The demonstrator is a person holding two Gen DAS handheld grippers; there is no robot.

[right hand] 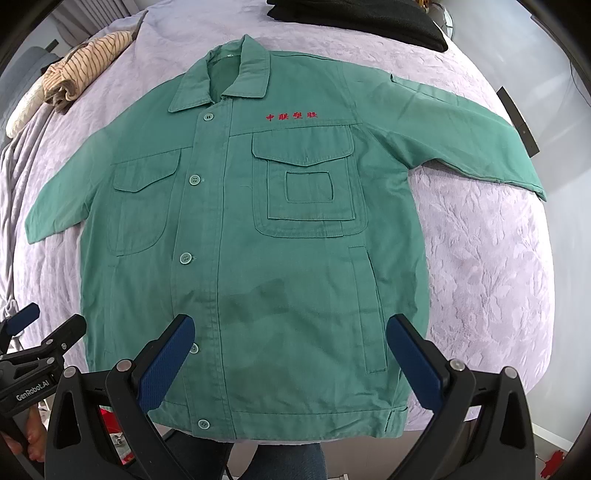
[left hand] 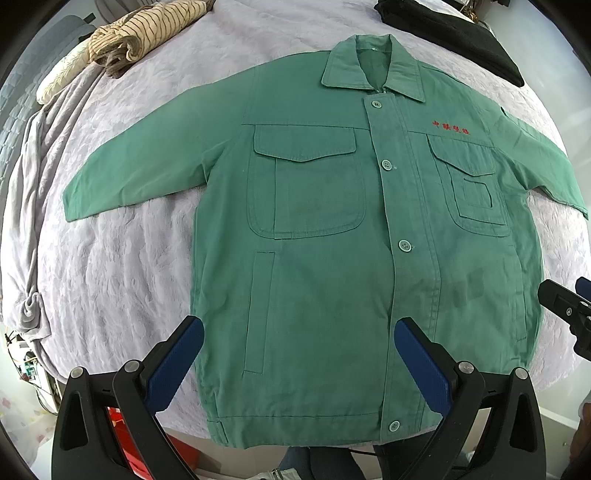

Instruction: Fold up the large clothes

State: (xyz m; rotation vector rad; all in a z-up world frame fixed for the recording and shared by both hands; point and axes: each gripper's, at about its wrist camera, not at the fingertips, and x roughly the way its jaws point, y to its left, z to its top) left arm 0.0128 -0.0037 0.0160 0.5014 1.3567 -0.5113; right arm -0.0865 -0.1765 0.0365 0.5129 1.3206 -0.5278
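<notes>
A green work jacket (left hand: 332, 221) (right hand: 240, 240) lies flat and buttoned, front side up, on a lilac bedspread (left hand: 122, 266) (right hand: 487, 251). Both sleeves are spread out to the sides and the collar points away from me. Red embroidered characters (right hand: 291, 116) sit above one chest pocket. My left gripper (left hand: 299, 332) hovers open over the jacket's lower left part, near the hem. My right gripper (right hand: 290, 330) hovers open above the lower right part. Neither holds anything. Each gripper shows at the edge of the other's view: the right gripper (left hand: 569, 306) and the left gripper (right hand: 40, 332).
A striped beige garment (left hand: 147, 33) (right hand: 85, 62) lies bunched at the far left of the bed. A folded black garment (left hand: 454, 33) (right hand: 369, 18) lies at the far right. The bedspread hangs off the left edge (left hand: 33, 221). The near bed edge runs just under the jacket hem.
</notes>
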